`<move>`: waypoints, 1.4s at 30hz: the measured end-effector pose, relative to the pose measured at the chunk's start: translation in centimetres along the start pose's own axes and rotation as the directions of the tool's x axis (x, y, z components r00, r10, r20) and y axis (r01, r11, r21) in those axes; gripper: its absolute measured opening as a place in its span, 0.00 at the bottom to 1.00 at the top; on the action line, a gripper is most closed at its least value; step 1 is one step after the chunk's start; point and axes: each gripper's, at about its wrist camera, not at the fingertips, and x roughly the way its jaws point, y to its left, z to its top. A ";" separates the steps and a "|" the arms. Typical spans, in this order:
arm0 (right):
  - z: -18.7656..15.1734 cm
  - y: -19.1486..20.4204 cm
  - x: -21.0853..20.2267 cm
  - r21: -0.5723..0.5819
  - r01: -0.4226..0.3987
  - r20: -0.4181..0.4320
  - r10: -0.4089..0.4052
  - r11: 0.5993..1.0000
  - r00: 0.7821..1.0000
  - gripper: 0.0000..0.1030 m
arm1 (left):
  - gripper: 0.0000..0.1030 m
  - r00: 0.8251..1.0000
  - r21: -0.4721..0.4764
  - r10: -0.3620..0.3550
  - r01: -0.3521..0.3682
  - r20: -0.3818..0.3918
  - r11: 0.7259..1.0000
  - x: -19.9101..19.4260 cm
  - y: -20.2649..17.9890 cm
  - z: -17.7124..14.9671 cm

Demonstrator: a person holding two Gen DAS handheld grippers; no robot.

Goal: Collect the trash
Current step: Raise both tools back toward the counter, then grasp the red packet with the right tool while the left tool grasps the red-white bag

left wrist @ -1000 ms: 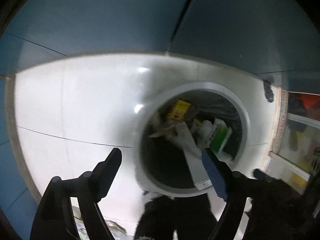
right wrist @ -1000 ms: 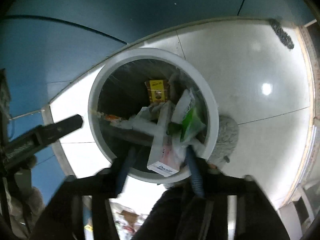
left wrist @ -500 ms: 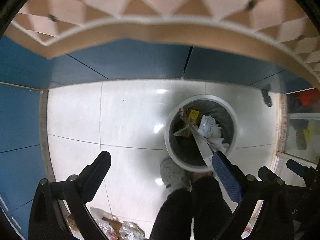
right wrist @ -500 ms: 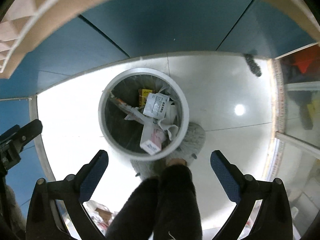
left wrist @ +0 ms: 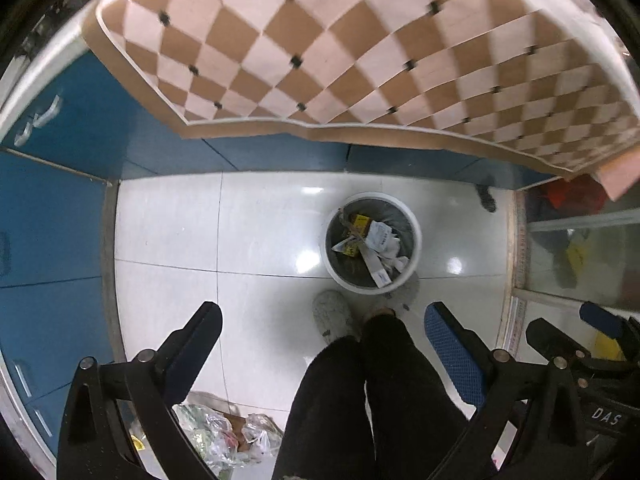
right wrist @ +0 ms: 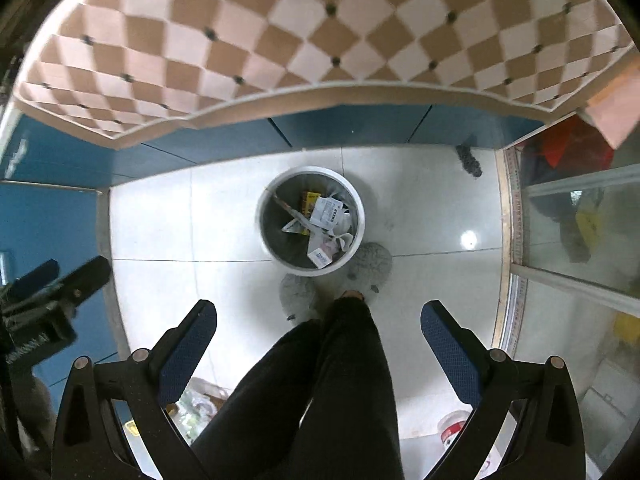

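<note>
The left gripper [left wrist: 322, 344] and the right gripper [right wrist: 318, 338] were both spread wide and carried nothing. Below them stood the person's legs [right wrist: 332, 380] in grey slippers [right wrist: 370, 266], just beside the white trash bin [right wrist: 266, 222]. Boxes and papers [right wrist: 326, 214] already lay inside it. Judging from this, one deposit was done; a bag of litter [left wrist: 224, 440] on the floor probably remained.

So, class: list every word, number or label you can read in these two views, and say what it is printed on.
"DAS": on the black body of the right gripper, cut off.
Printed slip in the trash bin: barcode-like lines, too small to read.
White box: blue print, blurred.
</note>
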 end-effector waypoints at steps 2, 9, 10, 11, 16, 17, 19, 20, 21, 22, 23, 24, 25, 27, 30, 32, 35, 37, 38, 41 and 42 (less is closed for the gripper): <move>-0.6 0.5 -2.9 -0.008 -0.004 0.010 0.004 1.000 1.000 1.00 | 1.00 1.000 0.014 -0.003 0.003 0.013 1.000 -2.2 -0.4 -0.5; -1.8 1.5 -10.6 -0.009 -0.014 0.055 0.014 1.000 0.998 1.00 | 1.00 0.996 0.033 -0.009 0.006 0.090 0.999 -9.0 -0.8 -1.2; -1.9 1.6 -11.3 -0.006 -0.016 0.063 0.017 1.000 0.998 1.00 | 1.00 0.995 0.036 0.000 -0.004 0.099 0.999 -9.8 -0.8 -1.1; -2.0 1.7 -12.3 -0.003 -0.025 0.072 0.025 1.000 0.997 1.00 | 1.00 0.994 0.039 0.015 -0.019 0.112 0.999 -10.7 -0.8 -1.0; -1.7 2.0 -16.9 0.033 -0.096 0.148 0.090 0.995 0.985 1.00 | 1.00 0.968 0.030 0.095 -0.105 0.234 0.994 -14.3 -0.4 0.3; -1.3 1.9 -17.7 0.043 -0.113 0.165 0.105 0.993 0.981 1.00 | 1.00 0.962 0.023 0.102 -0.111 0.252 0.994 -14.9 -0.3 1.2; -0.2 1.7 -18.8 0.057 -0.137 0.187 0.124 0.989 0.975 1.00 | 1.00 0.949 -0.005 0.120 -0.124 0.291 0.992 -16.0 0.0 2.9; 1.0 1.4 -19.5 0.070 -0.155 0.204 0.138 0.985 0.969 1.00 | 1.00 0.939 -0.027 0.132 -0.131 0.319 0.991 -16.7 0.1 4.2; 2.0 1.1 -20.1 0.079 -0.170 0.218 0.149 0.982 0.964 1.00 | 1.00 0.928 -0.045 0.145 -0.138 0.342 0.989 -17.3 0.2 5.2; 3.2 0.9 -20.7 0.087 -0.182 0.232 0.157 0.980 0.960 1.00 | 1.00 0.917 -0.063 0.160 -0.148 0.364 0.987 -17.7 0.2 6.4; 4.5 0.5 -21.1 0.094 -0.187 0.245 0.159 0.978 0.956 1.00 | 1.00 0.908 -0.084 0.174 -0.153 0.380 0.985 -18.0 0.4 7.8; 5.7 0.1 -21.5 0.100 -0.189 0.258 0.158 0.977 0.953 1.00 | 1.00 0.903 -0.106 0.177 -0.147 0.391 0.983 -18.1 0.5 9.3; 7.4 -0.6 -22.0 0.112 -0.193 0.276 0.156 0.975 0.948 1.00 | 1.00 0.904 -0.116 0.172 -0.136 0.393 0.984 -18.1 0.8 10.4; 10.9 -2.1 -22.3 0.134 -0.205 0.293 0.159 0.969 0.943 1.00 | 1.00 0.916 -0.136 0.141 -0.096 0.374 0.986 -17.6 0.7 13.4; 17.1 -4.6 -21.8 0.166 -0.213 0.317 0.152 0.963 0.936 1.00 | 1.00 0.929 -0.178 0.156 -0.100 0.336 0.979 -16.3 -0.1 18.3; 22.6 -6.3 -20.6 0.192 -0.217 0.325 0.147 0.957 0.934 1.00 | 1.00 0.944 -0.209 0.156 -0.097 0.292 0.973 -14.7 -0.5 21.8; 30.5 -8.6 -18.1 0.228 -0.228 0.323 0.148 0.946 0.935 1.00 | 1.00 0.965 -0.254 0.146 -0.088 0.220 0.963 -12.5 -1.5 26.1; 35.6 -9.5 -16.1 0.241 -0.234 0.313 0.153 0.942 0.937 1.00 | 1.00 0.977 -0.271 0.115 -0.063 0.180 0.960 -11.0 -2.3 28.8; 38.1 -9.8 -15.0 0.245 -0.242 0.303 0.162 0.939 0.939 1.00 | 1.00 0.982 -0.282 0.107 -0.059 0.158 0.958 -10.1 -2.7 30.4; 44.3 -10.5 -11.9 0.229 -0.264 0.276 0.198 0.937 0.941 0.90 | 1.00 0.989 -0.299 0.094 -0.057 0.113 0.953 -7.8 -4.1 34.3; 46.1 -10.4 -11.0 0.214 -0.256 0.257 0.198 0.943 0.946 0.85 | 1.00 0.991 -0.303 0.089 -0.055 0.099 0.952 -7.1 -4.6 35.7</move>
